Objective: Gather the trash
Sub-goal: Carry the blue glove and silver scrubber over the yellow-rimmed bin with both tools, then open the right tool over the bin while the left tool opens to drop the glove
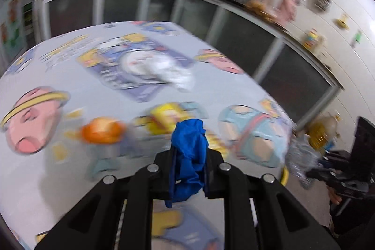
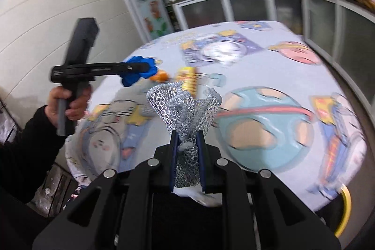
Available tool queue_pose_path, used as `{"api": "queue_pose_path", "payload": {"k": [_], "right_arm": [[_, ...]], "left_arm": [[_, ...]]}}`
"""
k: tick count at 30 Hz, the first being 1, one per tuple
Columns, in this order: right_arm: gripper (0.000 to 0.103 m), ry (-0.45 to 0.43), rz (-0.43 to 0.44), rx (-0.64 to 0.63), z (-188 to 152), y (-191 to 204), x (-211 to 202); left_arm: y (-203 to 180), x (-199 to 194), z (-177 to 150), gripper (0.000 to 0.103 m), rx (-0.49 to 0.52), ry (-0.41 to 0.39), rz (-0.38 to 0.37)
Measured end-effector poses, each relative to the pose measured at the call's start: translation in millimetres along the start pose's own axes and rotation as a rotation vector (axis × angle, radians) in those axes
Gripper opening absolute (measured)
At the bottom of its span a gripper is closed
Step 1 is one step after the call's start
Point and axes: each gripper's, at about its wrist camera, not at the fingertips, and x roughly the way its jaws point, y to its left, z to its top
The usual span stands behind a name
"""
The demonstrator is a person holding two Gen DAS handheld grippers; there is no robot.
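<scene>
Left gripper (image 1: 188,157) clamps crumpled blue cloth scrap (image 1: 189,147); right gripper (image 2: 187,151) clamps silver foam mesh sleeve (image 2: 185,107); orange peel (image 1: 103,129) on patterned tablecloth (image 1: 70,179), far-left of left gripper, nearer it.

a crumpled blue scrap (image 1: 188,157) of thin, glossy film sits between matt black plastic fingers (image 1: 212,176) with shiny metal pins – a silvery open-weave mesh net (image 2: 184,109) looks rough, and the printed tablecloth (image 2: 269,67) smooth, faintly glossy.

The left gripper (image 1: 188,156) at lower centre pinches a crumpled blue glove (image 1: 188,151) above the cartoon-printed tablecloth (image 1: 70,57).
</scene>
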Motion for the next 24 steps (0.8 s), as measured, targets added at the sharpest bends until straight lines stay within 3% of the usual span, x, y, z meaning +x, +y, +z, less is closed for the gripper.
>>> {"api": "queue_pose_path", "payload": {"k": [9,13,17,22,24], "right_arm": [[0.014,-0.041,-0.3,0.224,-59,-105,-87],[0.014,-0.059,-0.413,0.343,-92,-146,-113],[0.015,-0.045,-0.475,0.461,-124,-185,-121],[0.015,0.005,-0.554,0.537,-154,-215,-113],[0.015,0.026,-0.552,0.58,-164,-229,-106]], "left_arm": [[-147,83,13,0.016,0.178,0.097,-0.246],[-210,120,12,0.016,0.242,0.142,-0.323],[-263,158,4,0.016,0.292,0.204,-0.359],[-312,204,-11,0.016,0.342,0.286,-0.353],[-331,220,-16,0.016,0.362,0.314,-0.36]]}}
